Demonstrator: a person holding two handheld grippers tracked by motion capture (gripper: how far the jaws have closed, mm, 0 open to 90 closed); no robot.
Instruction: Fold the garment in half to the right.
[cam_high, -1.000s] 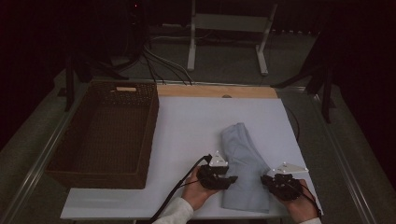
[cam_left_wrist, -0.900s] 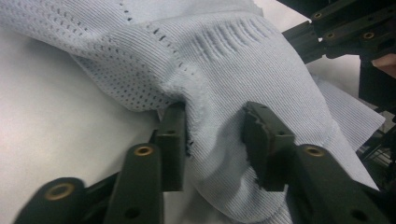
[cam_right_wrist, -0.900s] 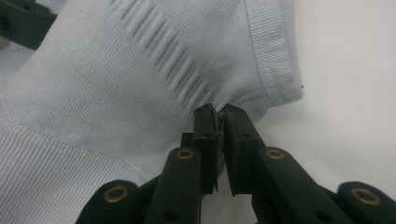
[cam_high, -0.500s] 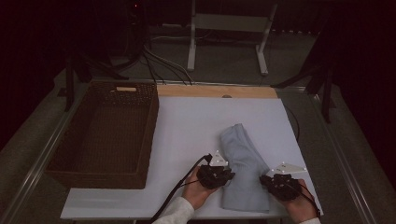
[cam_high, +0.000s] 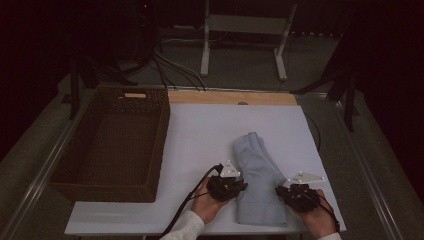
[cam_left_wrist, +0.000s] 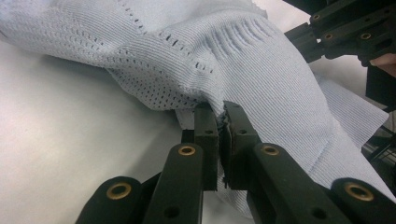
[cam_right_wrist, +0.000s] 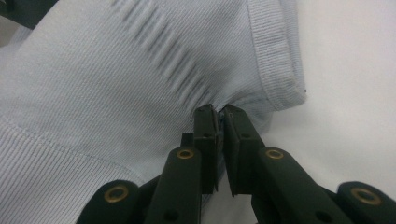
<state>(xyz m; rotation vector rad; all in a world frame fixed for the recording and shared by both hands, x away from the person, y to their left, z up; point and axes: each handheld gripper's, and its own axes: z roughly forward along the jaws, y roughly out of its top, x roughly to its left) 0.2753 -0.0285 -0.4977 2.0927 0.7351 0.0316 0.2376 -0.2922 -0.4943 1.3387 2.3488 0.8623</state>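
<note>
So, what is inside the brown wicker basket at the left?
The wicker basket holds nothing visible: its woven bottom shows bare. The strip just behind its near wall is hidden.

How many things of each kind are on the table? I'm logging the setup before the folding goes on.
Light blue knit garment: 1
Brown wicker basket: 1
Handheld gripper: 2, left gripper and right gripper, each shut on the garment
Total: 4

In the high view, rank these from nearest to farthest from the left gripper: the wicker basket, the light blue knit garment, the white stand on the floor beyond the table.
1. Light blue knit garment: pinched in the left gripper, at its right.
2. Wicker basket: left side of the table.
3. White stand: on the floor beyond the table's far edge.
</note>
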